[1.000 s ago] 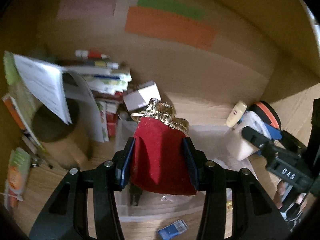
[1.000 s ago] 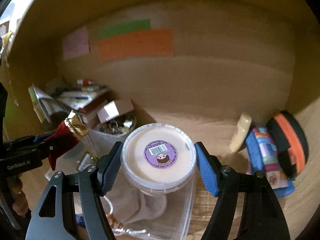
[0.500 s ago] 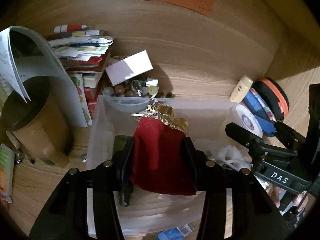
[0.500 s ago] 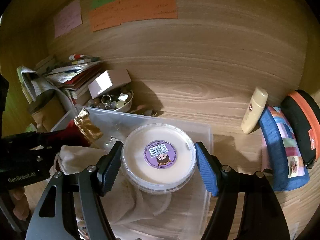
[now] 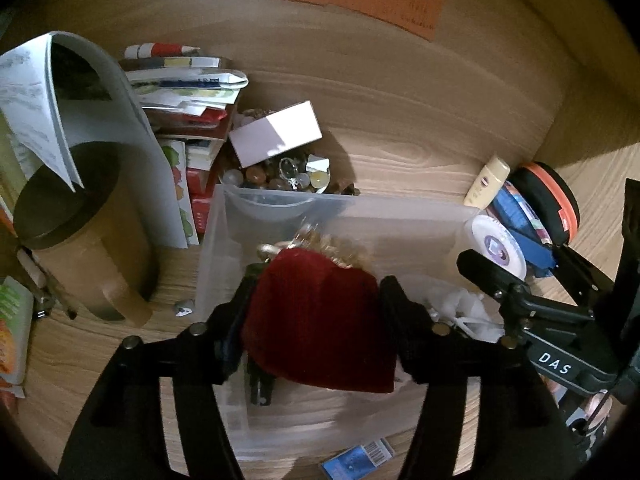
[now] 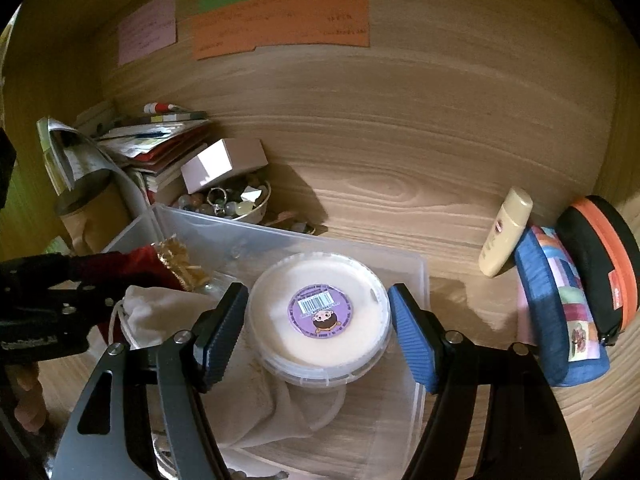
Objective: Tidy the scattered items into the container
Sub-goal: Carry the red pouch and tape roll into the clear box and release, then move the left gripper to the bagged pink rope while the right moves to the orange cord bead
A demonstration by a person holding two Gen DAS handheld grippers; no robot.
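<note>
— What was the biggest thing on the wooden desktop [image 6: 400, 184]?

— The clear plastic container [image 5: 360, 216], which stood in the middle of the desktop, its far wall just in front of a small bowl of beads [image 6: 240, 204]. Inside it lay a cream drawstring bag [image 6: 160, 312].

— And the grippers?

— The left gripper [image 5: 316, 312] hung over the container with its jaws clamped on a red velvet pouch [image 5: 320, 320] trimmed in gold. The right gripper [image 6: 318, 328] sat over the container's right half, its blue pads [image 6: 412, 340] on either side of a round lidded tub [image 6: 320, 316] with a purple sticker; a sliver of gap showed on each side, so the jaws looked slightly apart and whether they touched the tub could not be told.

— What else lay about?

— A brown cylindrical canister [image 5: 80, 240] stood near the left edge beside a pile of booklets [image 5: 180, 92]. Toward the right edge leaned a blue patchwork pouch [image 6: 560, 312], an orange-and-black case [image 6: 604, 264] and a cream lotion bottle [image 6: 506, 236]. A white box [image 5: 276, 132] rested on the bowl.
</note>
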